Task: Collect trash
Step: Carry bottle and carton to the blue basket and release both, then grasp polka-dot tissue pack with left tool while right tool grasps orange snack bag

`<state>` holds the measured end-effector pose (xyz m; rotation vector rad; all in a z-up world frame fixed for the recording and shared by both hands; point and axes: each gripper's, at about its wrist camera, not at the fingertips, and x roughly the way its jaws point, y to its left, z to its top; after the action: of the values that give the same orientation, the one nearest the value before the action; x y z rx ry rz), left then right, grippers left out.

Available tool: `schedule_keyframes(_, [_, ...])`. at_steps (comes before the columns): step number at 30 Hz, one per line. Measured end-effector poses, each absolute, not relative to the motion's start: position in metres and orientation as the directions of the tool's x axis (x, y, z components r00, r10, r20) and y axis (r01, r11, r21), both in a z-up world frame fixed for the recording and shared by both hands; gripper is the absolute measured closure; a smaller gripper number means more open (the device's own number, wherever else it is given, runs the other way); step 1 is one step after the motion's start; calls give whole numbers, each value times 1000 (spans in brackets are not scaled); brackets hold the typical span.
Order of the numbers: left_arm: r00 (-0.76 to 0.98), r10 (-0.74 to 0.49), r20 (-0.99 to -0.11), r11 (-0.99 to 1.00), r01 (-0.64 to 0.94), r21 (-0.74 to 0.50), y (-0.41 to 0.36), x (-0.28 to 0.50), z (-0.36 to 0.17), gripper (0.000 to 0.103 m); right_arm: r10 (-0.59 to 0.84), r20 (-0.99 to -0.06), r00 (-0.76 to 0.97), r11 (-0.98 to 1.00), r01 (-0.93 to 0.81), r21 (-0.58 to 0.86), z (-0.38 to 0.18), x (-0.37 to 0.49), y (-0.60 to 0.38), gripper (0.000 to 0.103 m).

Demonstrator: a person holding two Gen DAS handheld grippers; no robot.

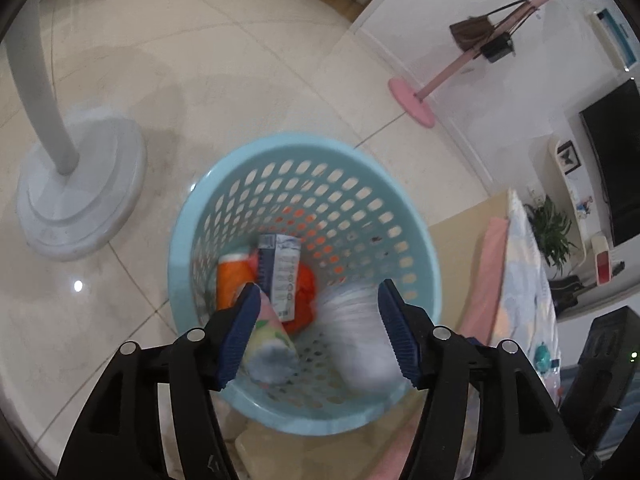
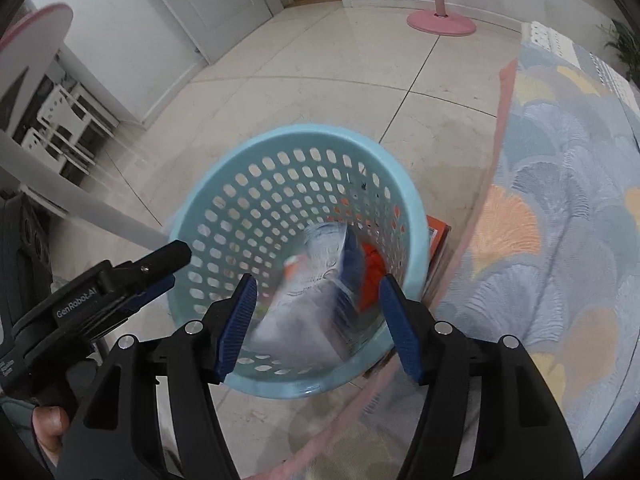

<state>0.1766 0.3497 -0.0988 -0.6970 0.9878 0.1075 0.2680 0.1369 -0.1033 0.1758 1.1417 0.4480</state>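
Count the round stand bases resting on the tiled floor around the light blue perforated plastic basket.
2. A white round base carrying a white pole sits on the tiled floor left of the light blue perforated plastic basket; a pink round base sits beyond it by the wall. Others may lie outside view.

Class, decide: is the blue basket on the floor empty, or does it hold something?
Not empty. The blue basket holds a carton and orange trash.

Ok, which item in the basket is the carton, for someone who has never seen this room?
Find the pale blue perforated basket on the tiled floor, beside the white fan base. Inside it, the carton stands between an orange bottle and crumpled orange wrapping. It alone is a boxy, white-and-blue printed pack.
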Motion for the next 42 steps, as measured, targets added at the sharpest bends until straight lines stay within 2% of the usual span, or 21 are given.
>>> schedule_keyframes(9, [713, -209, -669, 804, -264, -532, 318, 164, -38, 41, 412, -760, 502, 910, -277, 309, -44, 234, 77, 43])
schedule_keyframes(12, [750, -254, -610, 807, -184, -562, 295, 162, -14, 41, 388, -713, 585, 921, -271, 279, -17, 212, 40, 43])
schedule_keyframes(15, [771, -308, -557, 816, -86, -571, 261, 161, 6, 36, 341, -667, 663, 940, -240, 242, 7, 186, 1, 43])
schedule_keyframes(20, [745, -410, -526, 842, 87, -532, 178, 169, 22, 33, 224, -609, 761, 972, -125, 201, 33, 142, -82, 43])
schedule_keyframes(26, [652, -499, -571, 858, 282, -429, 72, 181, 16, 26, 48, -586, 809, 983, 65, 170, 39, 93, -177, 43])
schedule_keyframes(31, [545, -495, -677, 867, 367, -338, 5, 191, -20, 25, -65, -632, 772, 976, 181, 120, 15, 68, -238, 43])
schedule_keyframes(37, [460, -458, -761, 879, 362, -310, -42, 205, -64, 25, -67, -690, 721, 953, 250, 169, -30, 59, -280, 43])
schedule_keyframes(42, [443, -394, -805, 890, 404, -213, -74, 204, -82, 25, -56, -717, 694, 924, 308, 226, -56, 65, -311, 43])
